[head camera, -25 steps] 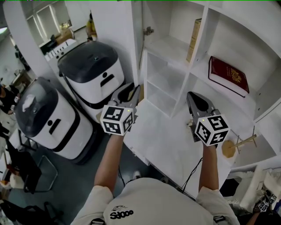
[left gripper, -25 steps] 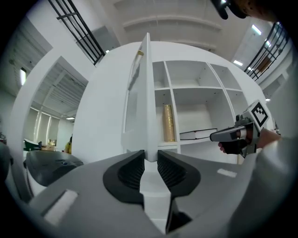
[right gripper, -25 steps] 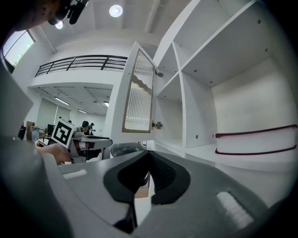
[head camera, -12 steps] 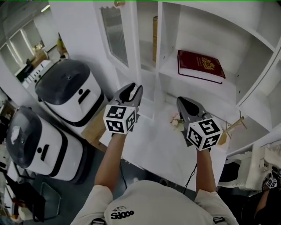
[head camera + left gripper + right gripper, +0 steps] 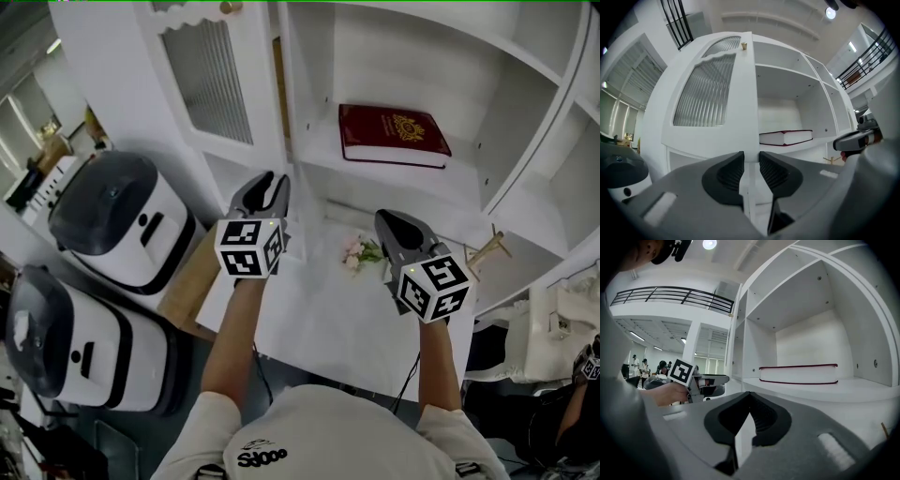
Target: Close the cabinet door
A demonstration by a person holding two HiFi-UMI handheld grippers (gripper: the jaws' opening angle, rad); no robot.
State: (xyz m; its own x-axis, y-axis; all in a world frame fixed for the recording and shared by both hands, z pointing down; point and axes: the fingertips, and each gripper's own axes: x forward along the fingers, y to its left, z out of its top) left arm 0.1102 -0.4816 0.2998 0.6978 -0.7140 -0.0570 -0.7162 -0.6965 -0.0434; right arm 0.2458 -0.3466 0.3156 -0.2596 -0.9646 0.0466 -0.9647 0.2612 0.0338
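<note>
The white cabinet door (image 5: 202, 84) has a ribbed glass pane and a small brass knob (image 5: 230, 7), and it stands ajar at the left of the open shelves. My left gripper (image 5: 272, 178) points level at the door's lower free edge. In the left gripper view the door (image 5: 708, 93) fills the left, and its edge lines up with the gap of the left gripper (image 5: 751, 157). Its jaws are closing, and nothing is pressed between the pads. My right gripper (image 5: 392, 220) hangs to the right over the white counter. In its own view the right gripper (image 5: 750, 394) has its tips together, holding nothing.
A dark red book (image 5: 394, 134) lies flat on the shelf behind the door. Pink flowers (image 5: 356, 251) and a small wooden stand (image 5: 487, 248) sit on the white counter (image 5: 309, 319). Two white, dark-topped machines (image 5: 117, 216) stand on the floor at the left.
Both grippers have moved sideways along the cabinet front. The glass door, at first seen almost edge-on, now shows its face, and the left gripper is at its free edge.
</note>
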